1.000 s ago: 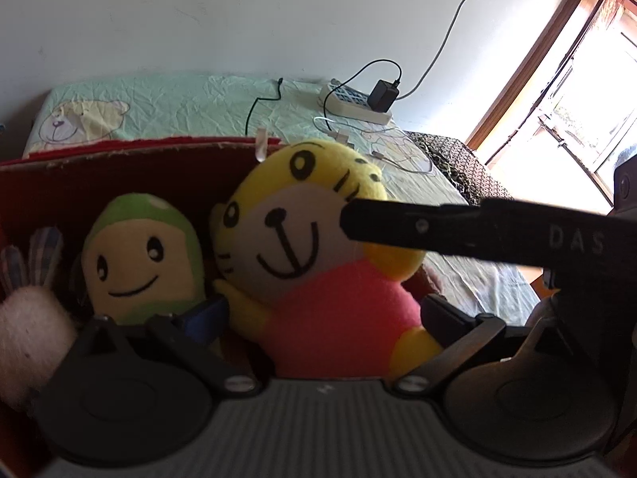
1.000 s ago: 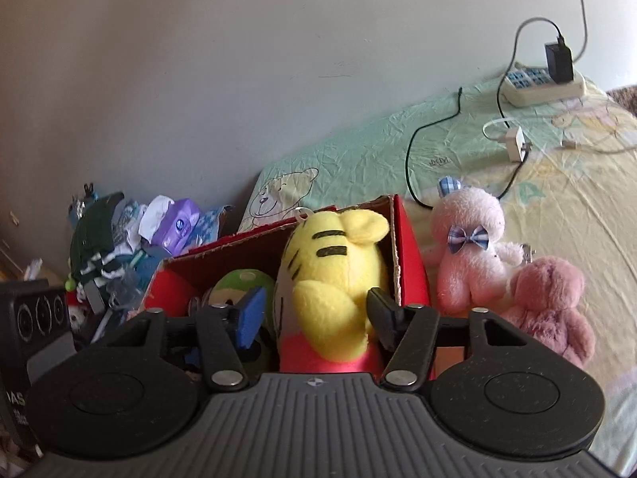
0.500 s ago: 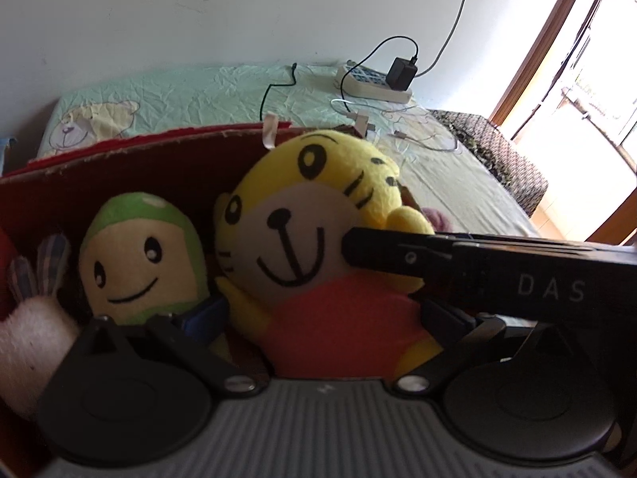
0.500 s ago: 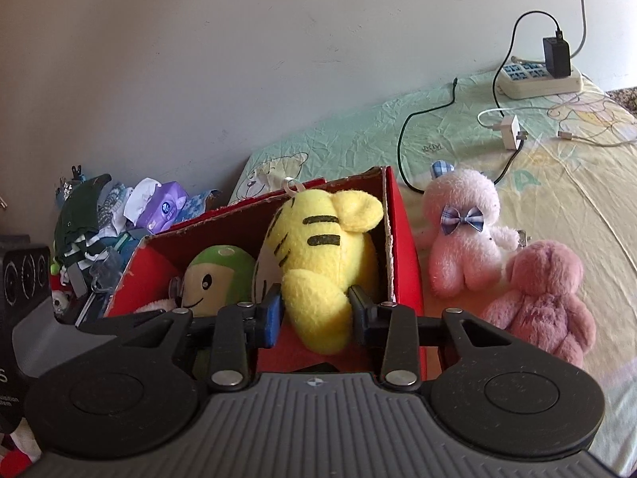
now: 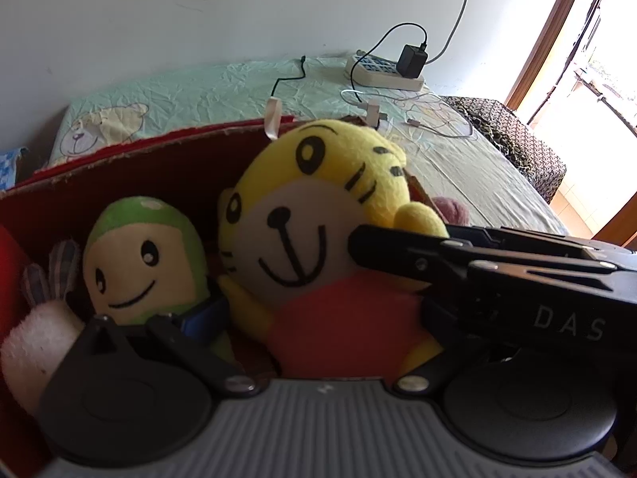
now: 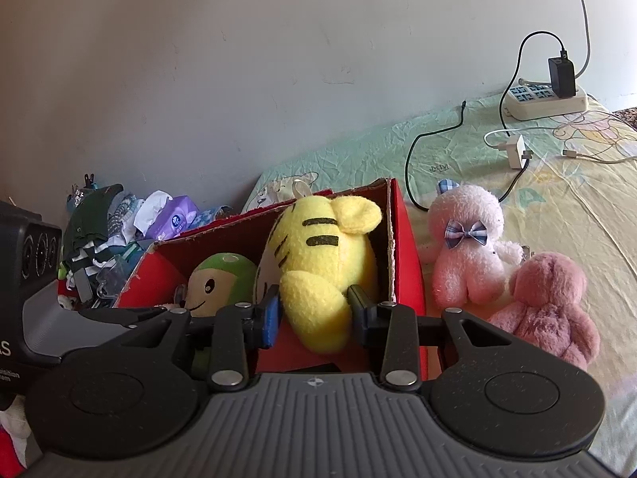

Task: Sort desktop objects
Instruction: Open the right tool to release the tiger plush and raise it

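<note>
A yellow tiger plush in a red top sits at the right end of a red cardboard box. From behind, the tiger plush shows its striped head and one arm. My right gripper is shut on that arm, one finger on each side. In the left wrist view a right gripper finger reaches in from the right and presses at the tiger's cheek. My left gripper is open, its fingers wide apart on either side of the tiger's body; its right finger is partly hidden.
A green-capped plush and a white fluffy plush share the box. Two pink plush toys lie on the sheet right of the box wall. A power strip with cables sits beyond; clothes and a tissue pack pile up at left.
The right gripper's jaws went from wide apart to closed on the tiger's arm, and its view drew back a little. The left gripper stays open around the tiger.
</note>
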`<state>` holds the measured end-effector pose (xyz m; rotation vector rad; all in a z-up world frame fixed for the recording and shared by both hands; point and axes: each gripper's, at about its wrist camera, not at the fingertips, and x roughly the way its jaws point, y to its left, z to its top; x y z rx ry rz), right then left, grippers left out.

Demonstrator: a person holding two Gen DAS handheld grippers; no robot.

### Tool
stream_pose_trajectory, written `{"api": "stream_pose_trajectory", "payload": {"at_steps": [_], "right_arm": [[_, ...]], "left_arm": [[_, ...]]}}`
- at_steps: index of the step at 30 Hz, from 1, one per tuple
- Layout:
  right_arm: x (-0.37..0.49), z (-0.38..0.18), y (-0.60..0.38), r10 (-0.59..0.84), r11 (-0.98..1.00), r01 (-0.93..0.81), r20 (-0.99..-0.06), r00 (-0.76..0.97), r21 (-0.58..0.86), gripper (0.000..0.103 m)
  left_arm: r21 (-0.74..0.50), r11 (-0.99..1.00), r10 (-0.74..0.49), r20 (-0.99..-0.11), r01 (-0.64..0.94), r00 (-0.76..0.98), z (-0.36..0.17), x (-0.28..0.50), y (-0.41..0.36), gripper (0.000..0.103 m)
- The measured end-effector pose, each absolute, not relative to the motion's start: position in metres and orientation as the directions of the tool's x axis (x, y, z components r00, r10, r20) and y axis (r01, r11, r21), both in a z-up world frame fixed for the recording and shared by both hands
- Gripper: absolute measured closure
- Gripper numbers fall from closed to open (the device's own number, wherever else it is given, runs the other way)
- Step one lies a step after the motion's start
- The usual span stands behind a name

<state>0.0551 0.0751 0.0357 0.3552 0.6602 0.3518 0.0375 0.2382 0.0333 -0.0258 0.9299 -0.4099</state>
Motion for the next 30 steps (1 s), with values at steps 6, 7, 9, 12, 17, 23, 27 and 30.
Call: {"api": "stream_pose_trajectory", "payload": {"at_steps": [6,7,9,12,17,23,27,30], "right_arm": [[0.0533,0.0344,0.0752,0.422,0.883,-0.206,-0.520,0.742,0.422,0.065],[0.0533,0.0344,0.0752,0.422,0.883,-0.206,-0.519,0.743,0.422,0.065],[0.0527,0.0339,0.0748,0.422,0.883,-0.206,-0.517,0.745,0.422,0.065],[0.0519,0.0337,0.0746,0.423,0.882,-0.210,-0.513,0.747,0.421,0.065],[0.0505,0.0328,0.0742,0.429,0.881,-0.225,-0.503,0.750,0.416,0.066],[0.0498,0.0322,0.0736,0.431,0.880,-0.230,-0.497,0.753,0.415,0.066],[0.0483,0.0308,0.0726,0.433,0.878,-0.234,-0.486,0.759,0.417,0.067],[0.0483,0.0304,0.0725,0.434,0.878,-0.235,-0.485,0.759,0.417,0.067]], "left_arm": [[-0.174,0.927,-0.337,-0.777,0.333,0.531,0.0337,0.0377,0.2356,0.000],[-0.171,0.927,-0.334,-0.778,0.333,0.532,0.0337,0.0375,0.2351,0.000],[-0.166,0.929,-0.330,-0.779,0.332,0.533,0.0338,0.0372,0.2347,0.000],[-0.157,0.931,-0.321,-0.781,0.331,0.535,0.0337,0.0368,0.2338,0.000],[-0.135,0.933,-0.308,-0.779,0.333,0.546,0.0340,0.0345,0.2319,0.000],[-0.128,0.937,-0.299,-0.778,0.326,0.553,0.0338,0.0332,0.2323,0.000],[-0.117,0.939,-0.288,-0.778,0.323,0.558,0.0338,0.0323,0.2308,0.000],[-0.114,0.941,-0.284,-0.780,0.320,0.557,0.0334,0.0323,0.2300,0.000]]}}
